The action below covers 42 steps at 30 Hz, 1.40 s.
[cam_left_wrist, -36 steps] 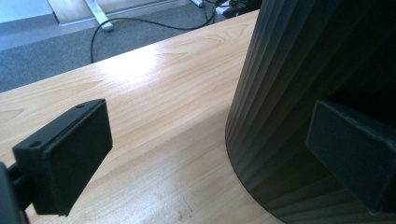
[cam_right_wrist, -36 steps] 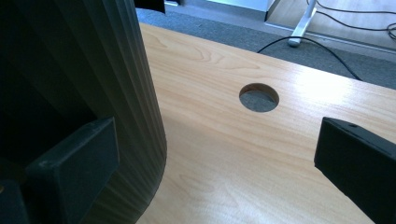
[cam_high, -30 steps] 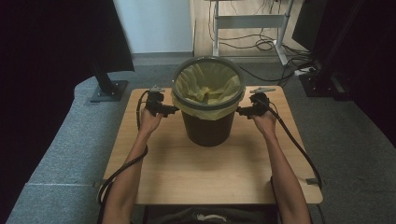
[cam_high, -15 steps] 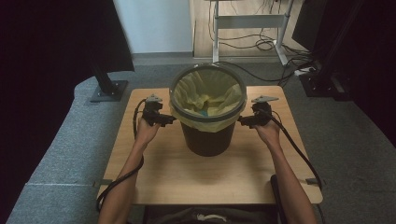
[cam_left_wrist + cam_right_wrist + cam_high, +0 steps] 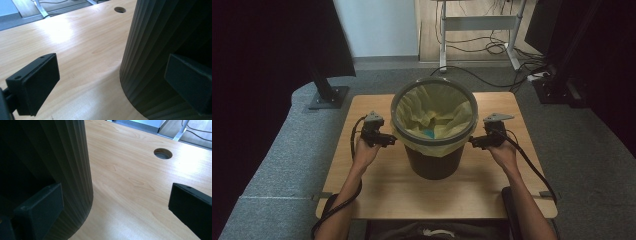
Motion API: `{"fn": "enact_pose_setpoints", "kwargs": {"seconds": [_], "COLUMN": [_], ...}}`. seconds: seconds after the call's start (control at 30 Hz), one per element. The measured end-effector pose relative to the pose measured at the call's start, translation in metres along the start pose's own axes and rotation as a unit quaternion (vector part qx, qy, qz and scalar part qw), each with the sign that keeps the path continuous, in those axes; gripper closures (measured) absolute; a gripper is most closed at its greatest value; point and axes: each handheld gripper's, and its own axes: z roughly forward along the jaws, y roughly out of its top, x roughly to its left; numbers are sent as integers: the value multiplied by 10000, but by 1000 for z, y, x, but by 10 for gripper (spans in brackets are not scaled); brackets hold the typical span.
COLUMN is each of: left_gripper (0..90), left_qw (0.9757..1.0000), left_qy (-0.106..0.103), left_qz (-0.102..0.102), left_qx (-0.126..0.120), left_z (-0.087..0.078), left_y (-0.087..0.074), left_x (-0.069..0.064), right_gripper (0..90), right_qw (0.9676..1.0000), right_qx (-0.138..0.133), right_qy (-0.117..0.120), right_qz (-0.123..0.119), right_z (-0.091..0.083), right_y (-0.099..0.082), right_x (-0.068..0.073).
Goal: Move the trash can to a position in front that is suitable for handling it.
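Observation:
A dark ribbed bin [image 5: 433,160] with a yellow liner [image 5: 443,111] stands in the middle of the wooden table [image 5: 377,190]. Something small and blue [image 5: 428,133] lies at the bottom of the liner. My left gripper [image 5: 389,140] is pressed close to the bin's left side just under the rim, and my right gripper [image 5: 473,142] does the same on the right side. Both are open. In the left gripper view the gripper [image 5: 117,72] has one jaw against the ribbed bin wall [image 5: 150,50] and the other over bare wood. The right gripper [image 5: 117,200] mirrors this beside the bin wall [image 5: 72,165].
Two round cable holes [image 5: 163,153] [image 5: 120,9] are cut into the tabletop near its far edge. Cables trail from both grippers along the person's forearms. A desk frame [image 5: 477,30] and loose floor cables stand beyond the table, with a dark stand [image 5: 324,90] at the left.
The bin and both grippers have come toward the person together, and the bin looks larger in the high view. Both grippers have kept their places at the bin's sides.

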Motion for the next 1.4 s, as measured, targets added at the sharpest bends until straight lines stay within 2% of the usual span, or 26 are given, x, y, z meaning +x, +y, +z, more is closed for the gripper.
{"fn": "enact_pose_setpoints", "kwargs": {"seconds": [0.1, 0.3, 0.43, 0.53, 0.63, 0.73, 0.87, 0.93, 1.0, 1.07, 1.2, 1.3, 1.4], "left_gripper": [0, 0, 0, 0, 0, 0, 0, 0, 0, 0, 0, 0, 0], "left_qw": [10000, 9999, 9999, 10000, 9999, 9989, 9969, 9961, 9960, 9955, 9923, 9908, 9895], "left_qy": [-34, -75, -45, -33, -40, 97, 178, 222, 191, 205, 314, 350, 390], "left_qz": [-8, -96, -94, -40, 38, 118, 39, -35, -192, -237, -131, -99, -89], "left_qx": [-2, -46, -81, -42, 136, 445, 767, 848, 853, 899, 1194, 1300, 1388], "left_z": [-6, -19, -22, -24, -25, -22, -17, -14, -12, -10, -2, 4, 9], "left_y": [-5, -18, -21, -22, -28, -39, -60, -70, -78, -84, -92, -96, -100], "left_x": [-5, -16, -18, -18, -16, -12, -2, 5, 11, 15, 19, 19, 21], "right_gripper": [0, 0, 0, 0, 0, 0, 0, 0, 0, 0, 0, 0, 0], "right_qw": [9999, 9997, 9997, 9996, 9995, 9997, 9992, 9989, 9979, 9966, 9944, 9921, 9917], "right_qx": [-65, -84, -92, -132, -69, 91, 384, 472, 608, 744, 908, 1066, 1105], "right_qy": [75, 217, 187, 221, 253, 181, 20, -83, -218, -295, -472, -631, -577], "right_qz": [42, -36, -140, -143, -157, -159, -76, -5, 89, 189, 260, 185, 299], "right_z": [-6, -17, -22, -23, -24, -26, -26, -25, -24, -23, -21, -19, -19], "right_y": [-6, -15, -17, -18, -22, -29, -43, -53, -63, -73, -88, -97, -104], "right_x": [5, 17, 23, 23, 20, 15, 1, -6, -14, -21, -31, -37, -41]}}
